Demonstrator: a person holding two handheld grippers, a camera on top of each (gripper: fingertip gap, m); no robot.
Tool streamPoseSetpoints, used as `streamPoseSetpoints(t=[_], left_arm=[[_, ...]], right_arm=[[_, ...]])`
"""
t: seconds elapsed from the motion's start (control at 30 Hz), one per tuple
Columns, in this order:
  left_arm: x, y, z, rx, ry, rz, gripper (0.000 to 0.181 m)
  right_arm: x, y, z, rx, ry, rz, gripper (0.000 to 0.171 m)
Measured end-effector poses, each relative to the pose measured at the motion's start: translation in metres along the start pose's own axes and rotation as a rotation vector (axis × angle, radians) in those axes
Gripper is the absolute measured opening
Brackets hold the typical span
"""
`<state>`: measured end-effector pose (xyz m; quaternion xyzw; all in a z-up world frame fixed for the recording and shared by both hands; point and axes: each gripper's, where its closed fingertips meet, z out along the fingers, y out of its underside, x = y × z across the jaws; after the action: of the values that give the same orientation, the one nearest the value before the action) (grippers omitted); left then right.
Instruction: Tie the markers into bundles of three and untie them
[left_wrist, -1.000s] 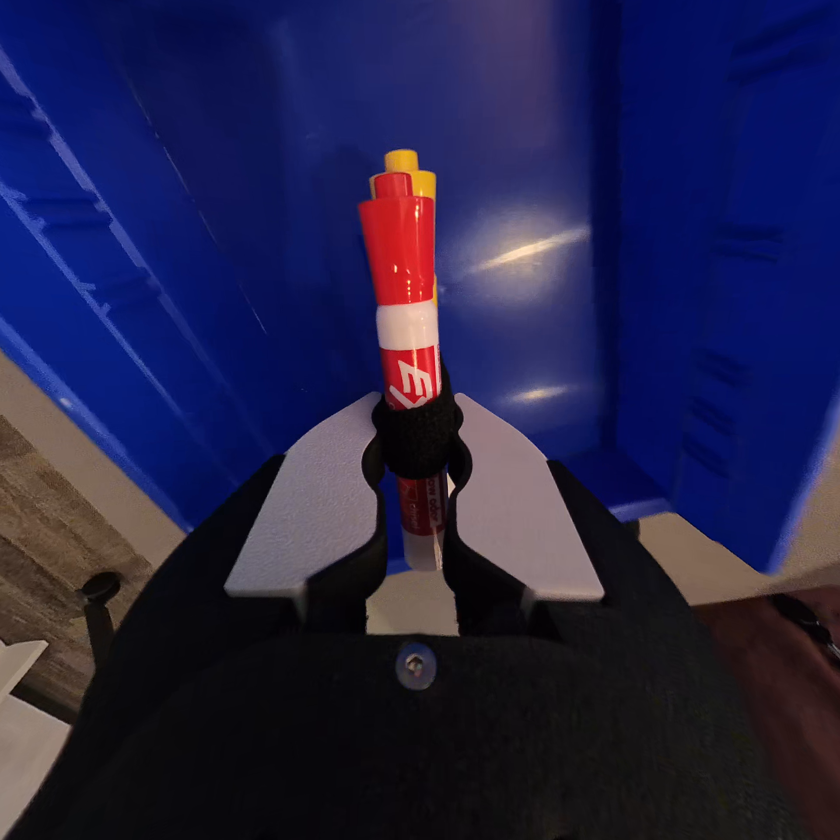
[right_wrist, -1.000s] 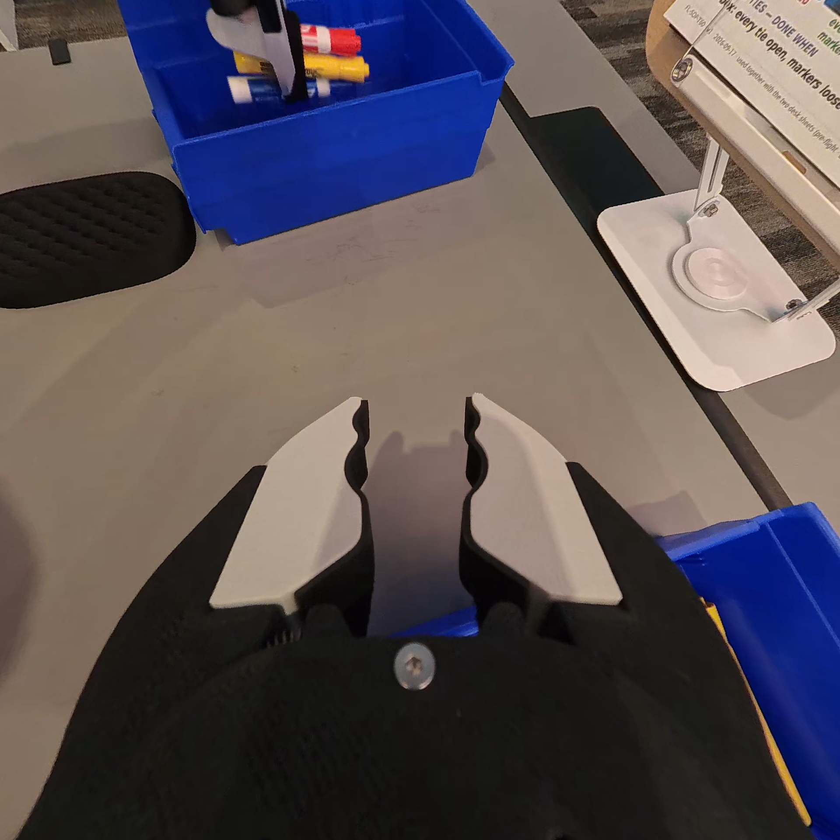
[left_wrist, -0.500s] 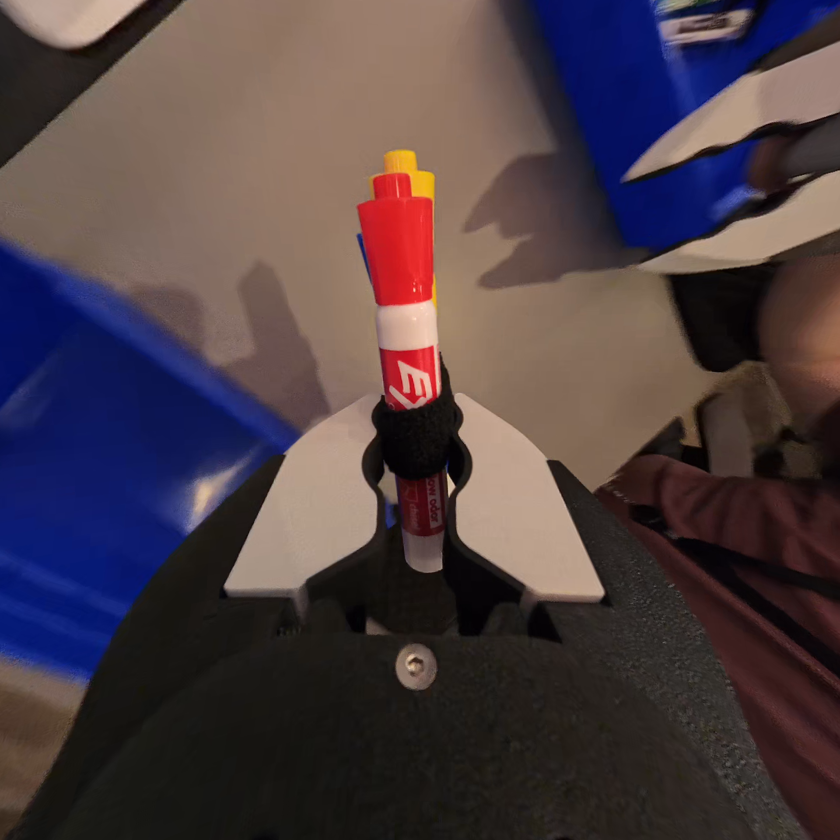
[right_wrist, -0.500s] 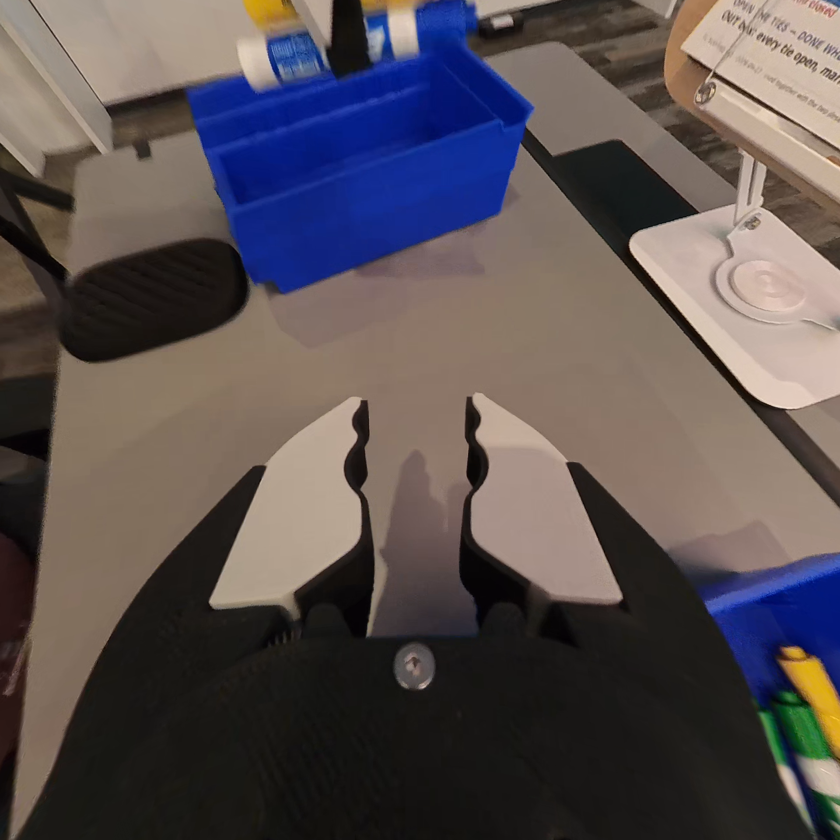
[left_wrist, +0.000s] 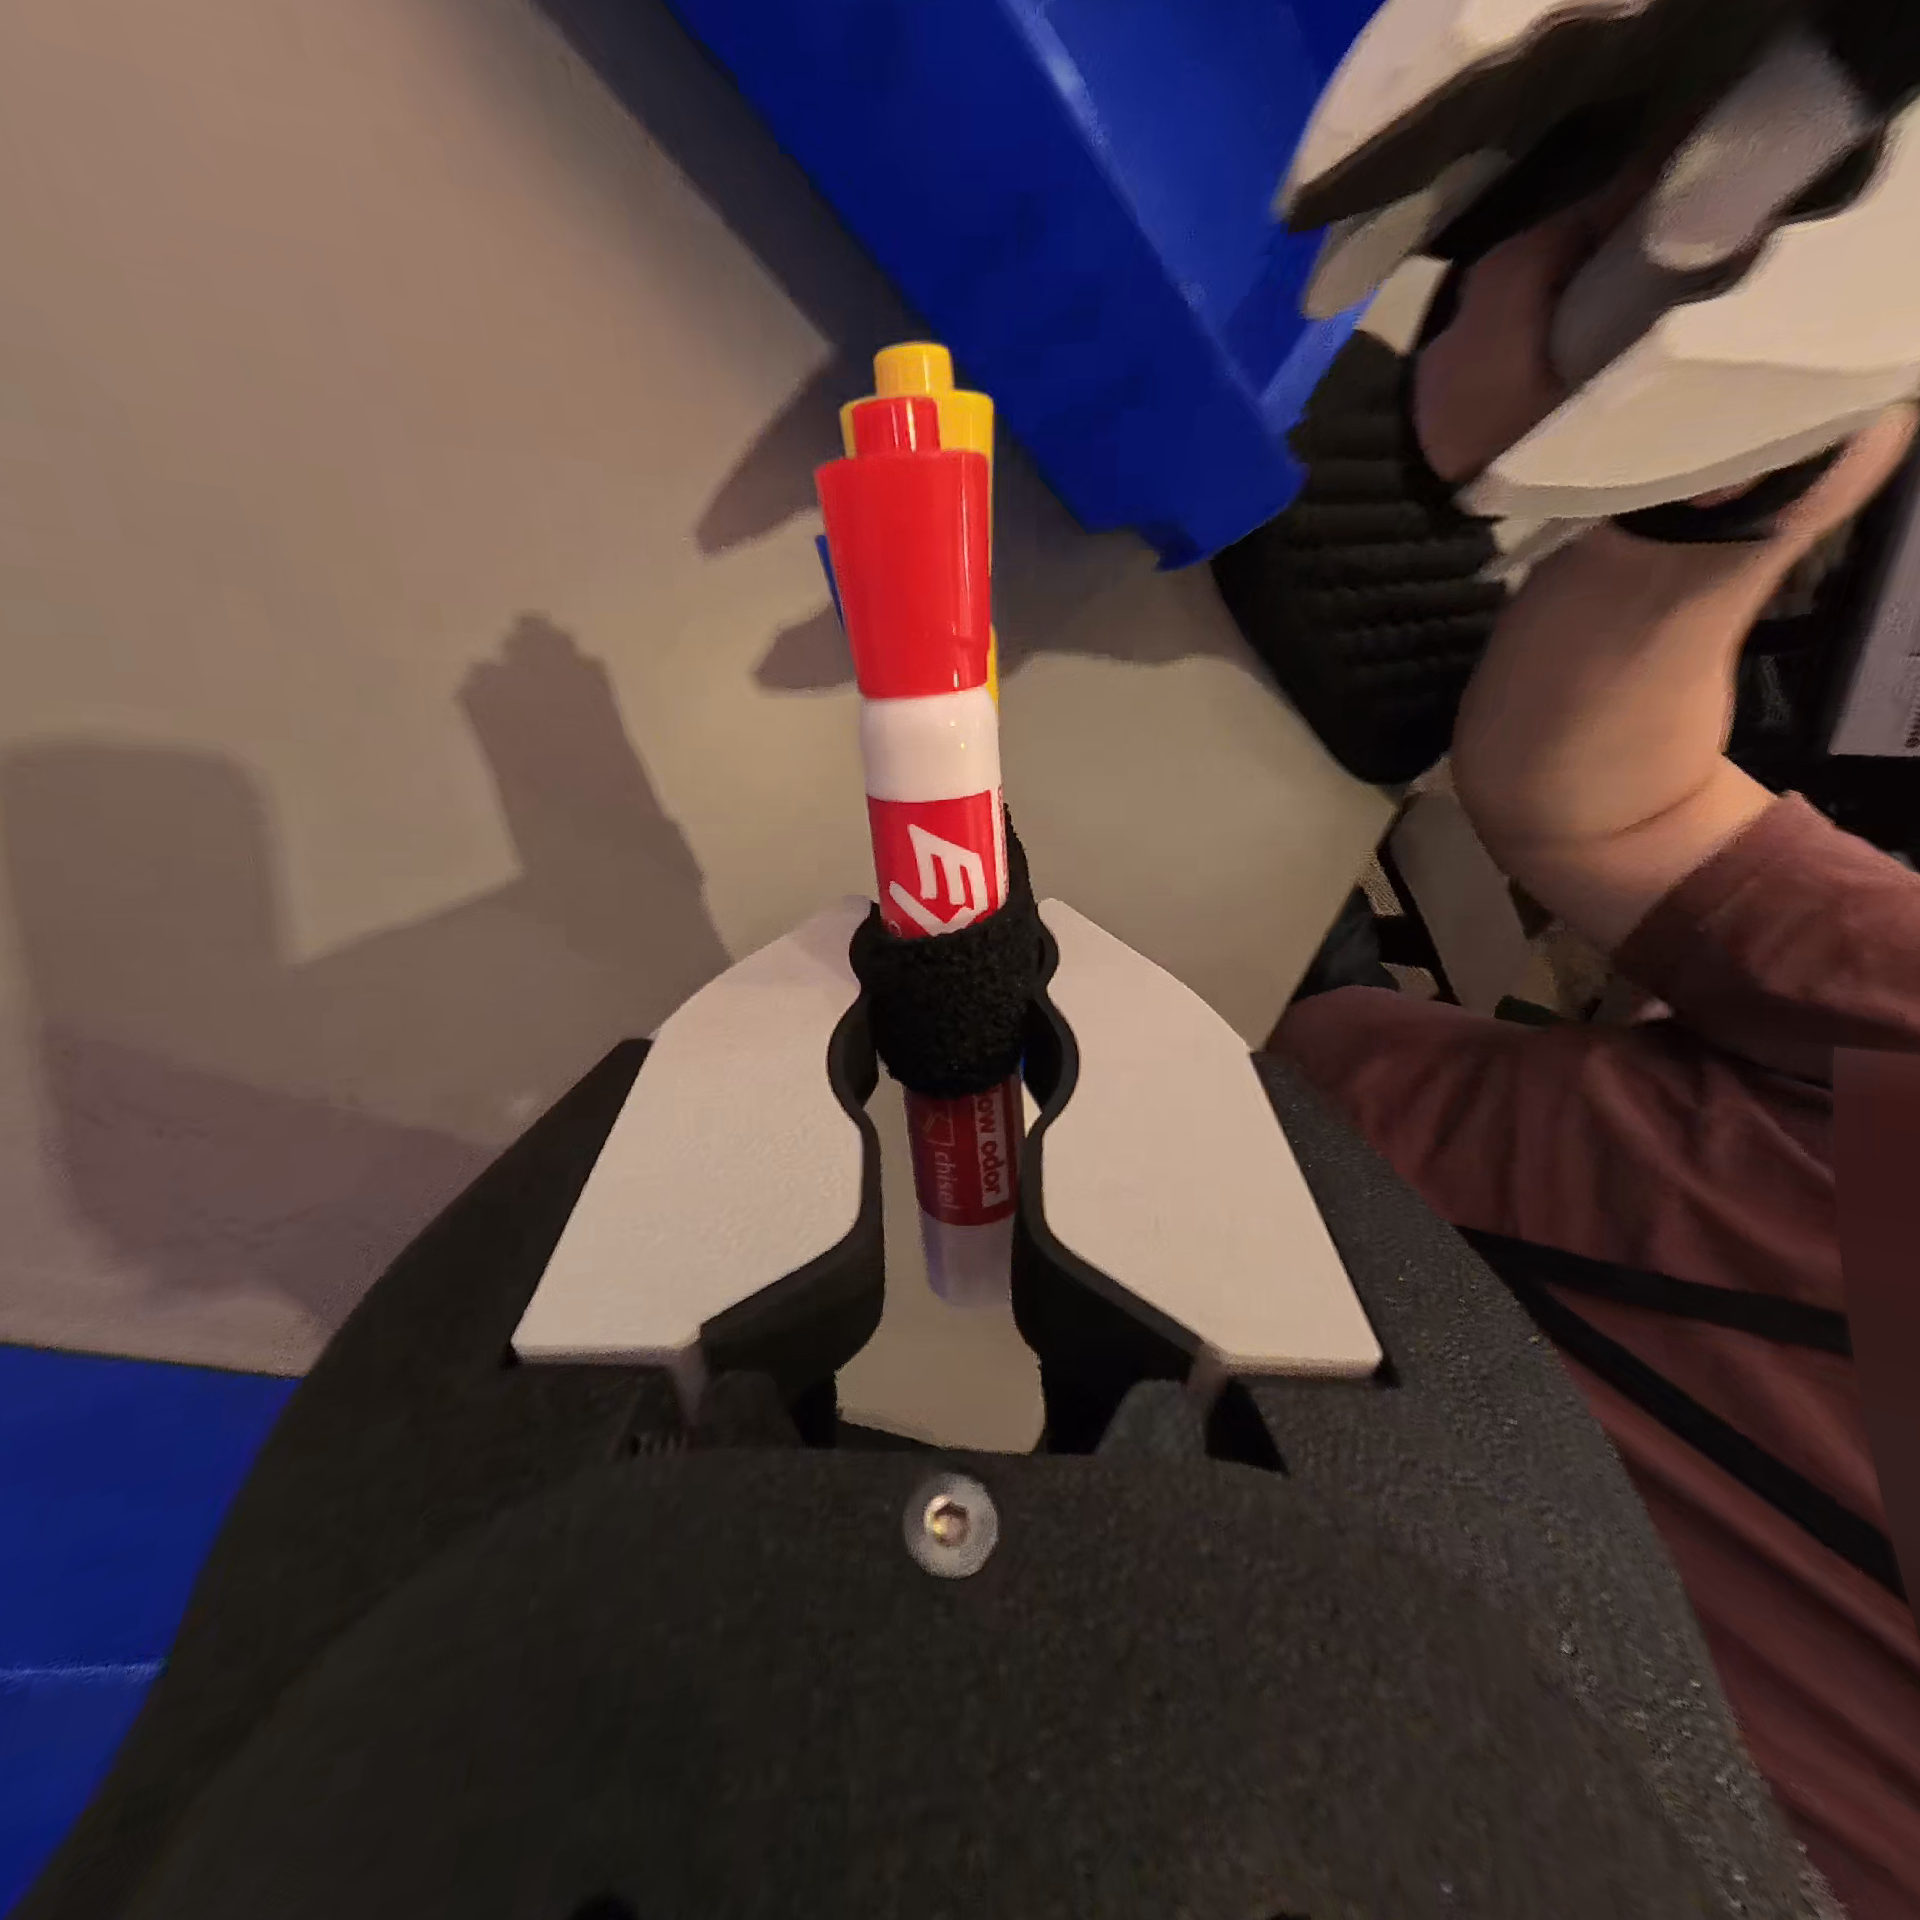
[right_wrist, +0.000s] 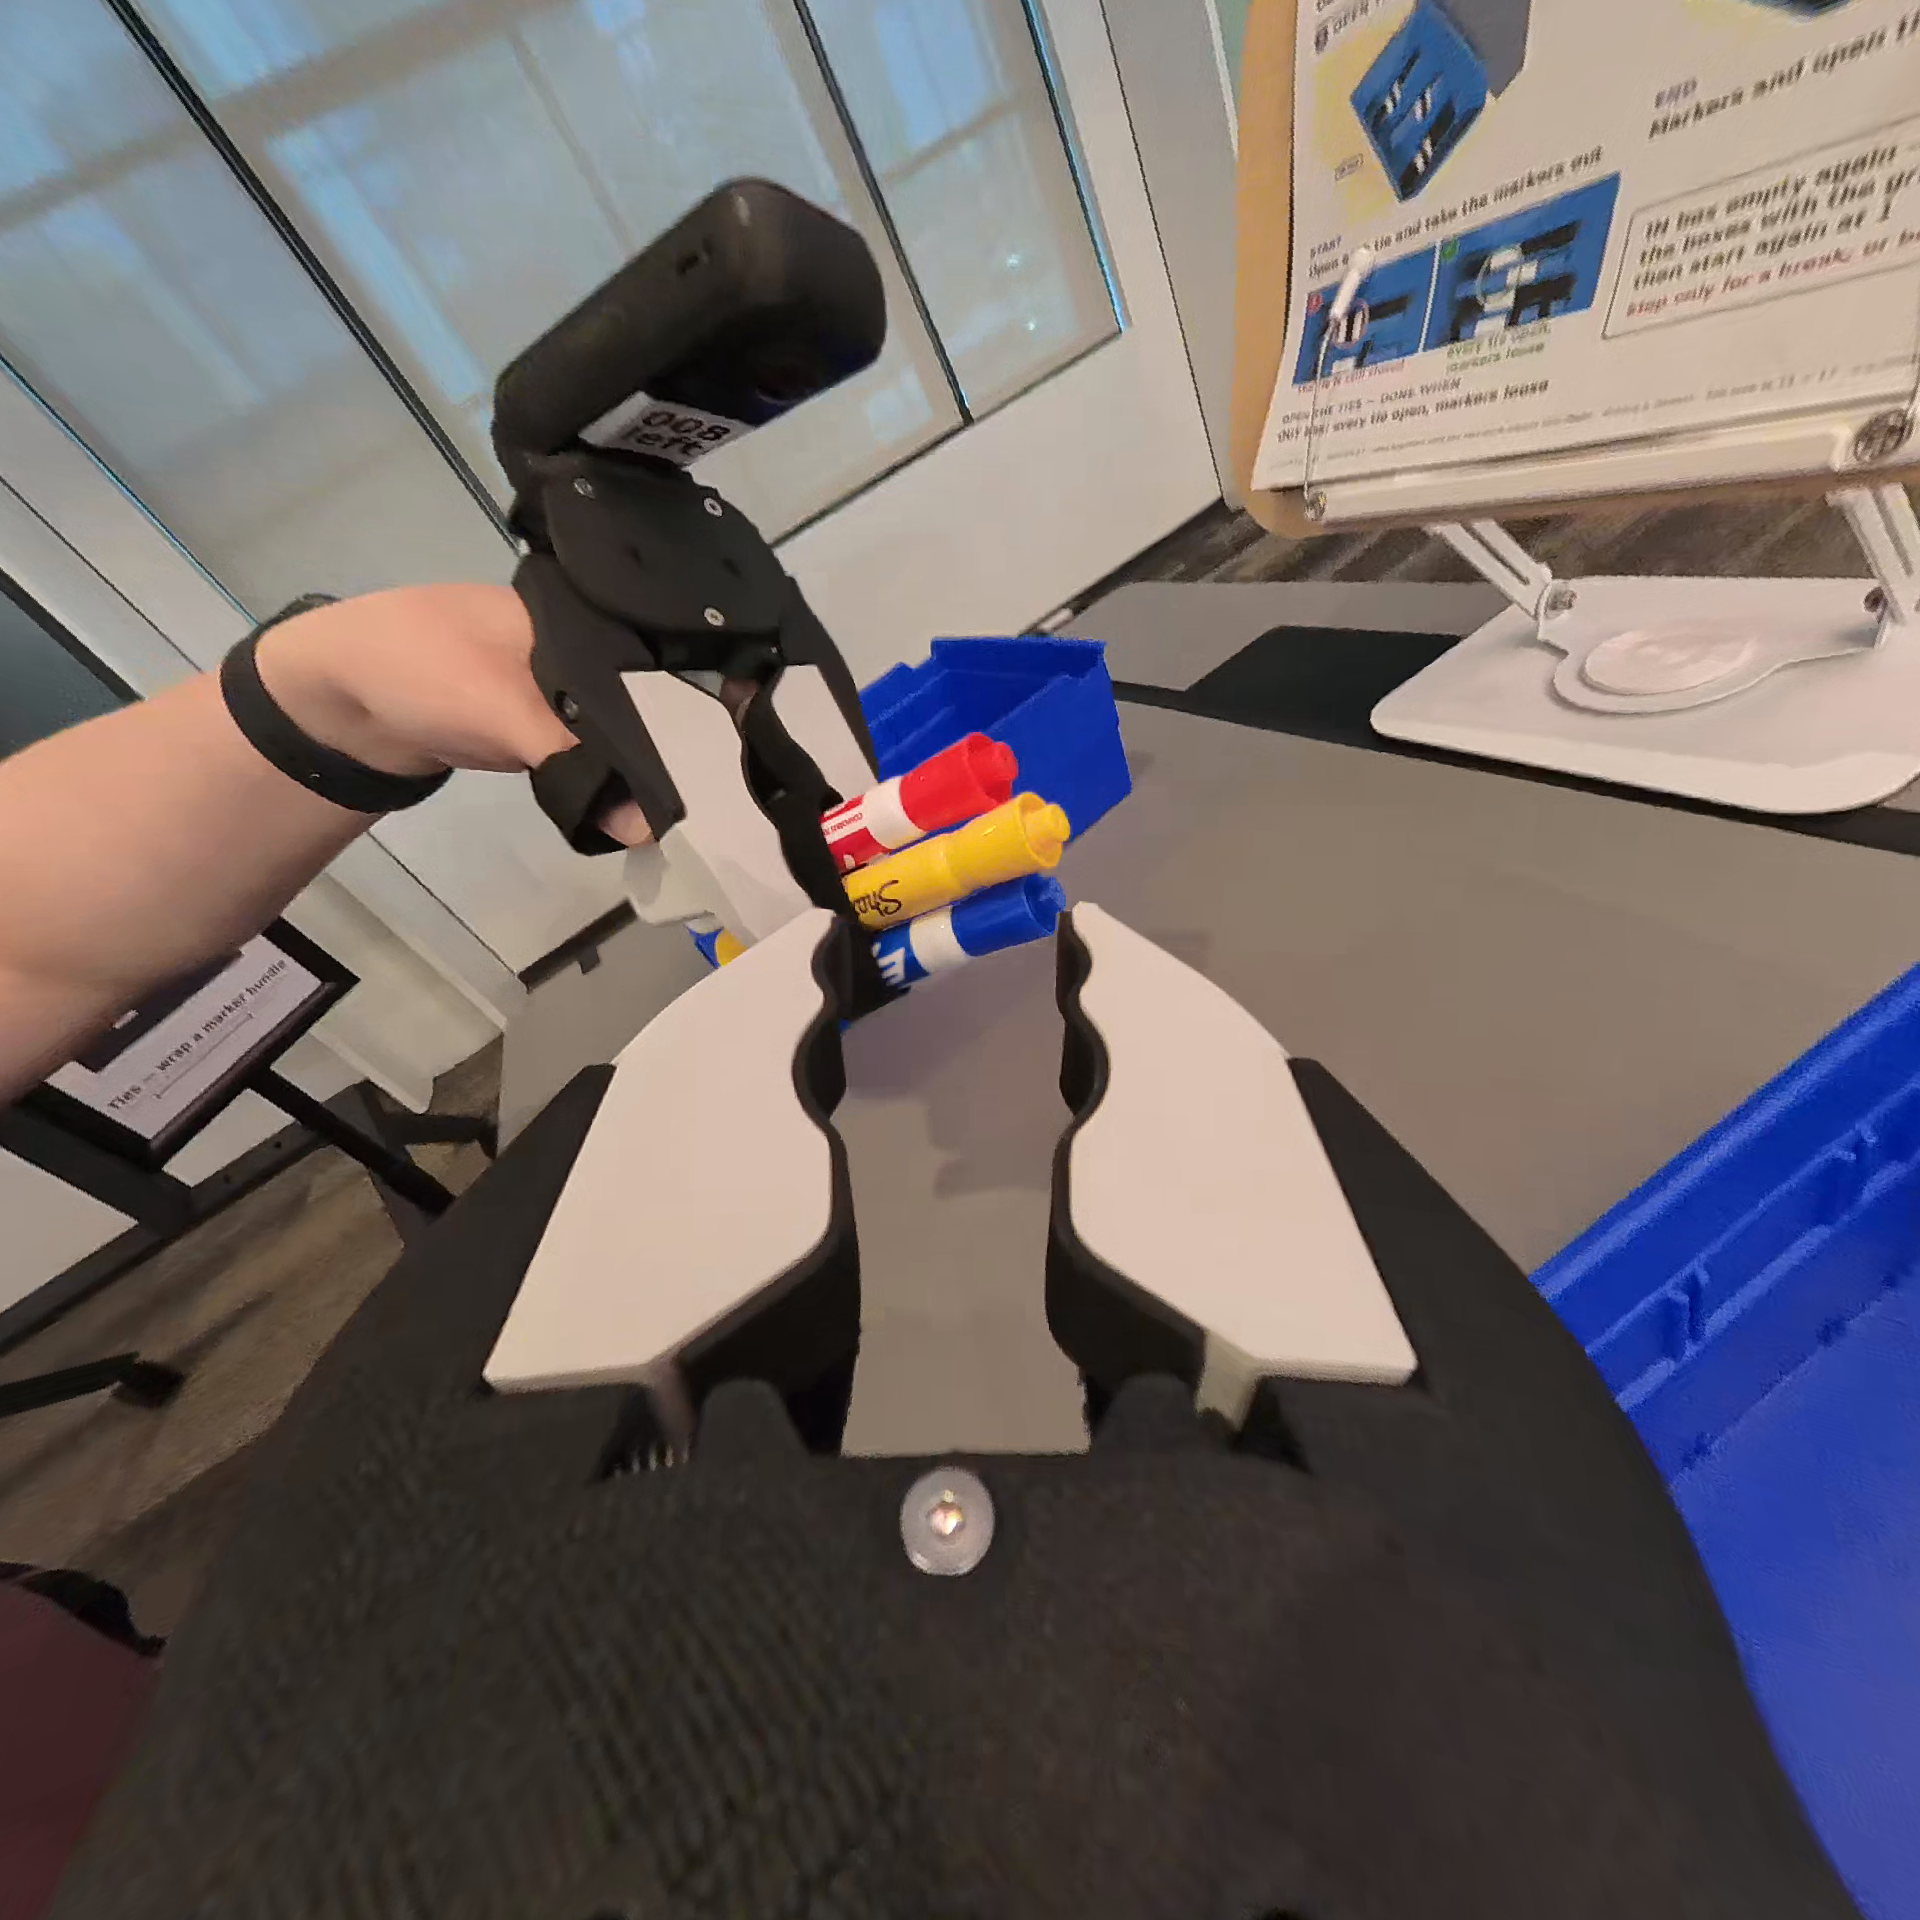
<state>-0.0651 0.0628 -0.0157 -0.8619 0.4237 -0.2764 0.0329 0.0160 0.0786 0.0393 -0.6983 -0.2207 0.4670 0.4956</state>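
My left gripper (left_wrist: 951, 930) is shut on a bundle of three markers (left_wrist: 920, 665), red in front, yellow and blue behind, bound by a black strap (left_wrist: 948, 1000). It holds the bundle in the air above the grey table (left_wrist: 312, 364). In the right wrist view the same bundle (right_wrist: 940, 847) sticks out of the left gripper (right_wrist: 821, 862), red on top, yellow in the middle, blue below. My right gripper (right_wrist: 948, 935) is open and empty, its tips just below the blue marker (right_wrist: 966, 925). It also shows blurred in the left wrist view (left_wrist: 1621, 249).
A blue bin (right_wrist: 1023, 717) stands on the table behind the bundle. A second blue bin (right_wrist: 1787, 1351) is at the right, seen too in the left wrist view (left_wrist: 1039, 239). A white stand with an instruction sheet (right_wrist: 1662, 665) is at the far right. A person's arm (right_wrist: 208, 821) holds the left gripper. My right fingertips sit around 10 cm from my left ones.
The left gripper has lifted the bundle out of the far blue bin and carried it over the table towards the right gripper. The right gripper has tilted up and now sits close under the bundle.
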Motion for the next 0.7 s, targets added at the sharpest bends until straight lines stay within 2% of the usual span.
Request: streamPoseSetpoints(t=[0.17, 0.33, 0.43, 0.6, 0.7], left_arm=[[-0.049, 0.023, 0.038, -0.07, -0.113, -0.057, 0.024], [-0.103, 0.035, 0.051, -0.206, -0.415, 0.068, 0.024], [-0.109, 0.034, 0.054, -0.244, -0.481, 0.126, 0.024], [-0.129, 0.033, 0.055, -0.309, -0.737, 0.304, 0.024], [-0.126, 0.04, 0.065, -0.332, -0.738, 0.294, 0.024]], right_arm=[[0.002, 0.026, 0.015, -0.143, 0.014, -0.008, 0.039], [0.005, 0.04, 0.025, -0.204, 0.014, -0.004, 0.039], [0.007, 0.046, 0.026, -0.219, 0.008, 0.0, 0.039], [0.01, 0.05, 0.023, -0.221, 0.005, 0.015, 0.039], [0.01, 0.049, 0.02, -0.218, 0.009, 0.003, 0.039]])
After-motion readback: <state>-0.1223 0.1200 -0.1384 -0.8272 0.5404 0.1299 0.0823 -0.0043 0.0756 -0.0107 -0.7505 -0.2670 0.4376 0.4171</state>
